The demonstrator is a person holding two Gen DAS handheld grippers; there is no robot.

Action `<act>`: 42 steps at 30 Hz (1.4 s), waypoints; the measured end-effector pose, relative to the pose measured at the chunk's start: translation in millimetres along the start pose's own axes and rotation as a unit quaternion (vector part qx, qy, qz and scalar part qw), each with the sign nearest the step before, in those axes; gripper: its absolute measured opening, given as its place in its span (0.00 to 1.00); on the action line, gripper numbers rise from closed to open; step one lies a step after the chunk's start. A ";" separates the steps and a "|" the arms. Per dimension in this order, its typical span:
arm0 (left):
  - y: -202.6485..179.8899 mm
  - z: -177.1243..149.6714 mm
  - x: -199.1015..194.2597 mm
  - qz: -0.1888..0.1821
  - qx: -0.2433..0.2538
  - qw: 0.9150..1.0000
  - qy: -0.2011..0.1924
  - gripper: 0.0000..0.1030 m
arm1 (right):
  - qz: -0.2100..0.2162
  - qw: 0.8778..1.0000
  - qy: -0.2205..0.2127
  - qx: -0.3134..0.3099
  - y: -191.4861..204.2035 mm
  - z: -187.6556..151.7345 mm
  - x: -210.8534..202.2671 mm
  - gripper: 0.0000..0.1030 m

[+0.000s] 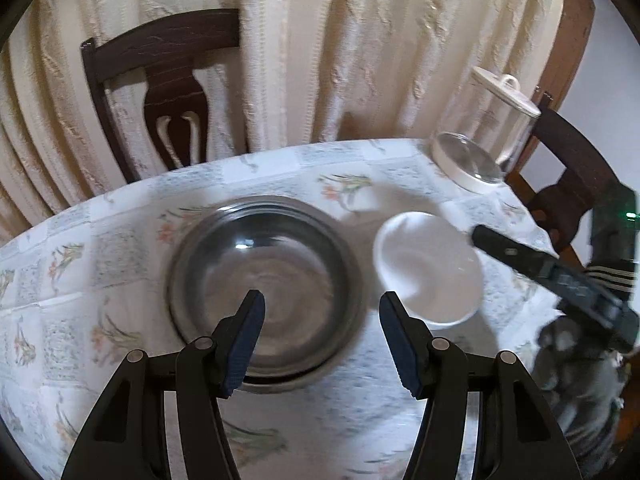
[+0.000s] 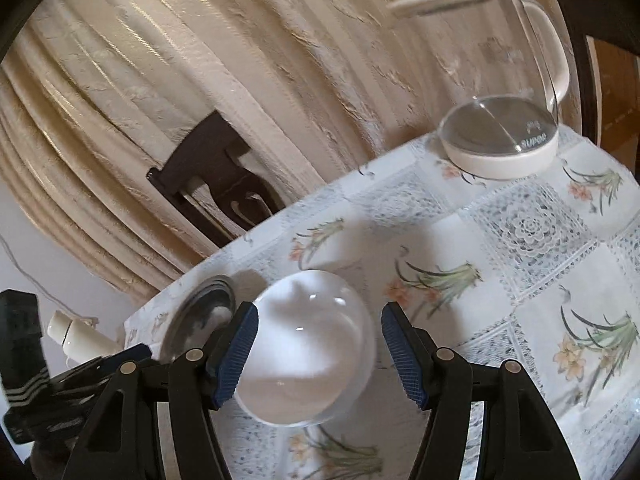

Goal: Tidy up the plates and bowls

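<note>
Blue-padded left tool (image 1: 322, 338) sits wide open right at the lens, gripping nothing, hanging over the near rim of the big round stainless-steel plate (image 1: 266, 280). That plate lies flat on the floral-patterned desk (image 1: 120, 240), mouth up, no real long axis since it's round. At about 2 o'clock from it, close beside it, is the small white ceramic bowl (image 1: 428, 272), also mouth up.

Right tool (image 2: 318, 354) is spread wide too, empty, with the bowl's rim sitting between its pads but not pinched as far as I can tell.

Handling guess: the bowl is glossy, stiff and chippable, so pinch the rim wall, one pad inside, one outside. Steel plate looks light but slick; take it at the raised lip.

Further out at 1 o'clock stands a clear glass kettle with white base (image 1: 476, 160).
</note>
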State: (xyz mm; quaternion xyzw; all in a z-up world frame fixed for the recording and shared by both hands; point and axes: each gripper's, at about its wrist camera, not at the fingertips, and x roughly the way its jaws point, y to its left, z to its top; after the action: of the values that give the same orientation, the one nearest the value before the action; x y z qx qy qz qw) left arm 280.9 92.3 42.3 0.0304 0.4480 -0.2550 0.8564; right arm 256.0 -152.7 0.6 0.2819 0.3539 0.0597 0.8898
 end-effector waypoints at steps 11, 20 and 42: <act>-40.4 1.1 24.0 -0.049 -0.025 0.998 0.041 0.58 | 0.011 1.000 0.022 0.018 -19.0 0.8 10.8 0.65; -42.6 -3.4 43.7 -0.086 -0.081 0.990 0.072 0.52 | 0.018 0.999 0.029 0.024 -21.8 -1.6 13.5 0.65; -48.9 -5.9 80.0 -0.050 -0.086 0.993 0.066 0.47 | 0.037 0.996 0.073 0.036 -31.1 -8.4 35.5 0.32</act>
State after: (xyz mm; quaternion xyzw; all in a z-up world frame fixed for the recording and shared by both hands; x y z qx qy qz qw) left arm 291.3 18.7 -15.3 -0.0495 0.5247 -0.2556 0.8105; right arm 273.9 -164.0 -42.4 0.3218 0.4091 0.1006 0.8479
